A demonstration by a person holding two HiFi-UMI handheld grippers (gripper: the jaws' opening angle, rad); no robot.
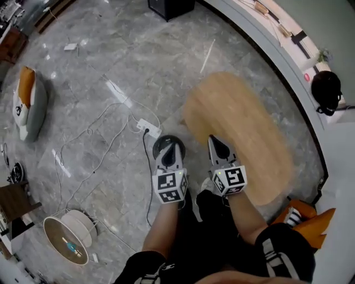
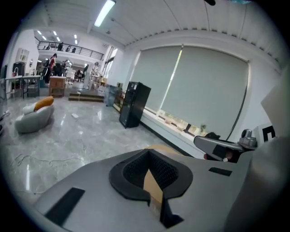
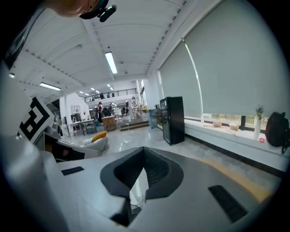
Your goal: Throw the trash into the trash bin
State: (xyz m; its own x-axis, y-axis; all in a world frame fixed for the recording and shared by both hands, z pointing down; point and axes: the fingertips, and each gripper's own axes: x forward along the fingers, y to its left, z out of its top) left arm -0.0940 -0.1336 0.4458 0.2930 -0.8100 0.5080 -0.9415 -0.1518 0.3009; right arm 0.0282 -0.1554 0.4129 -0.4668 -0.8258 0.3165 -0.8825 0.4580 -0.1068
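Note:
My left gripper [image 1: 169,148] and right gripper [image 1: 218,145] are held side by side in front of the person, both shut with nothing between the pads. In the left gripper view the left gripper's [image 2: 151,174] jaws meet with only a thin slit, and the right gripper view shows the right gripper [image 3: 141,174] the same way. A round dark container [image 1: 162,143] stands on the floor, partly hidden under the left gripper. The right gripper hangs over the near edge of an oval wooden table [image 1: 244,127]. I see no trash in either gripper.
A white power strip [image 1: 148,128] with trailing cables lies just beyond the dark container. A white round basket [image 1: 66,237] lies at the lower left, a grey and orange cushion seat [image 1: 29,102] at the left, a black cabinet [image 1: 169,8] at the top. Small white scraps [image 1: 70,47] dot the marble floor.

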